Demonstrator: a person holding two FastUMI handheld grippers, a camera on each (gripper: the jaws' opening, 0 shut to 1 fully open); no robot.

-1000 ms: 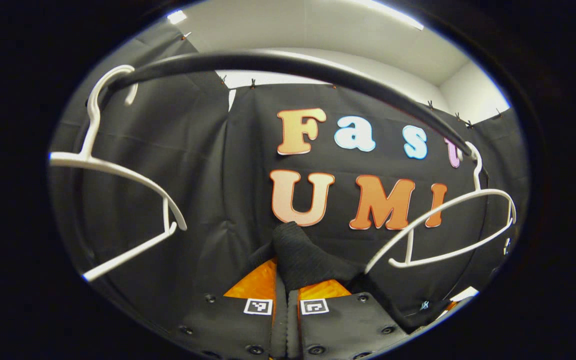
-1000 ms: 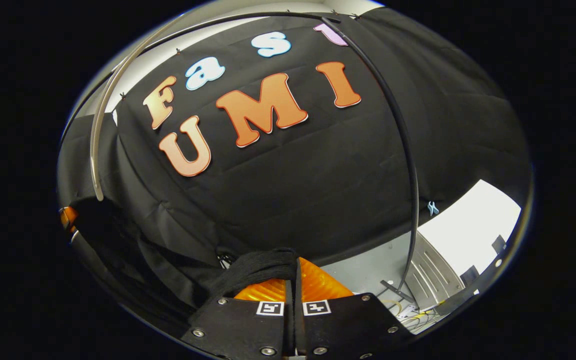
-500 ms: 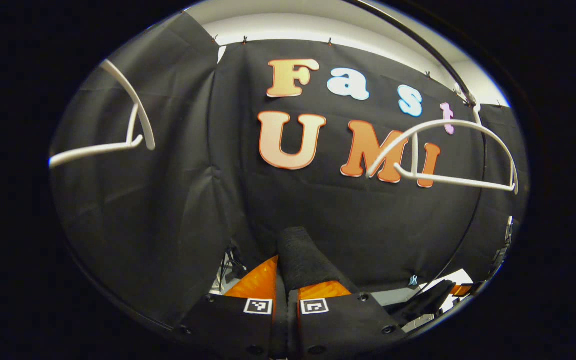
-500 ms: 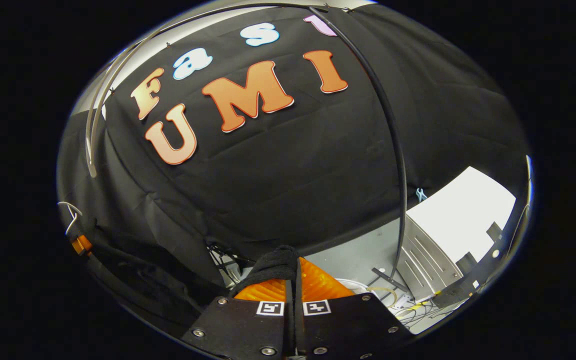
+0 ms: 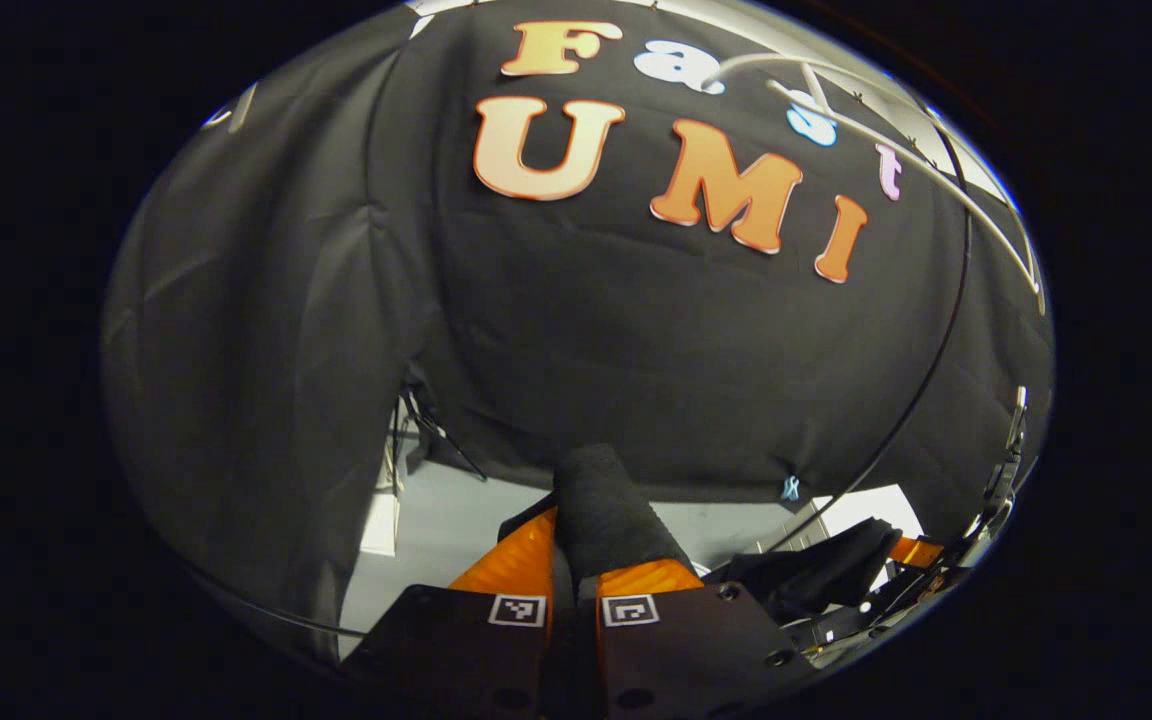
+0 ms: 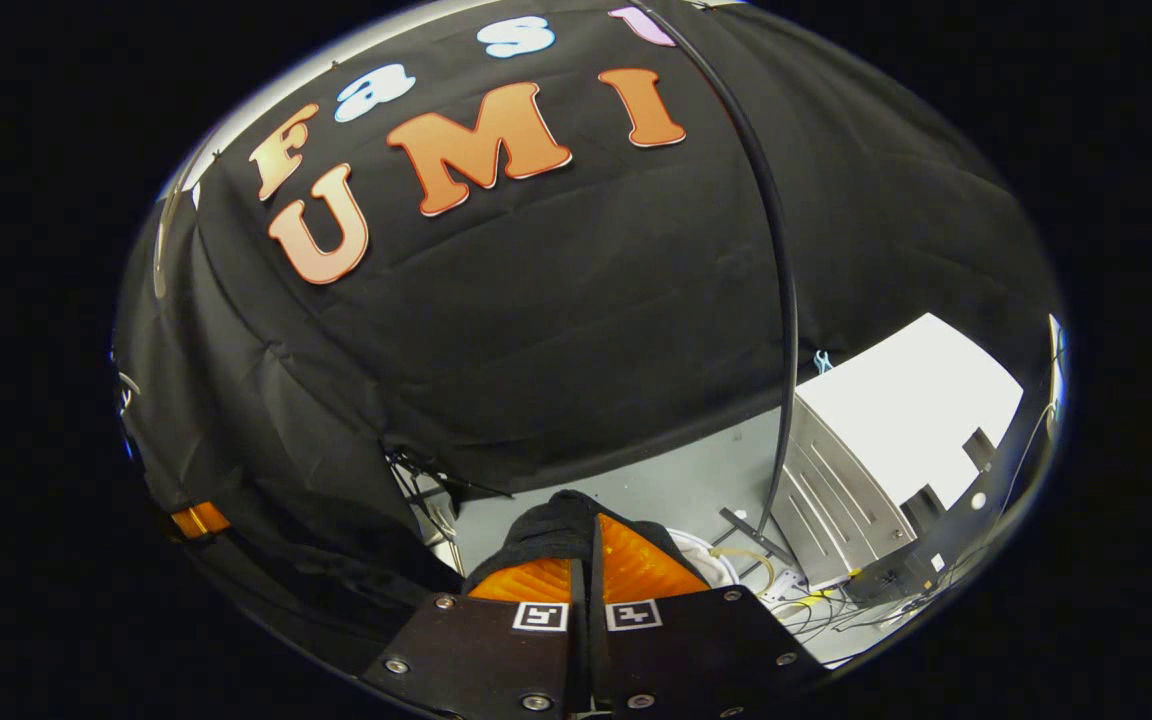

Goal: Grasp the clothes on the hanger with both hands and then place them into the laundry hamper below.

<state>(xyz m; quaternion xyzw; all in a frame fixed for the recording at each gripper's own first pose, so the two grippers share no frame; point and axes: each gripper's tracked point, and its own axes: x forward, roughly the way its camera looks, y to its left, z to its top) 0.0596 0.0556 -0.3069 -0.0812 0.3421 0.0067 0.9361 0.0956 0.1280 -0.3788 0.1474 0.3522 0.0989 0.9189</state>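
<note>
Left gripper, bottom centre of the left gripper view: both fingers clamped on a fold of the black garment; the cloth trails to the lower right toward the other gripper. Right gripper, bottom centre of the right gripper view: fingers pressed together on the same garment; a white hanger sits upper right; grey floor below.
</note>
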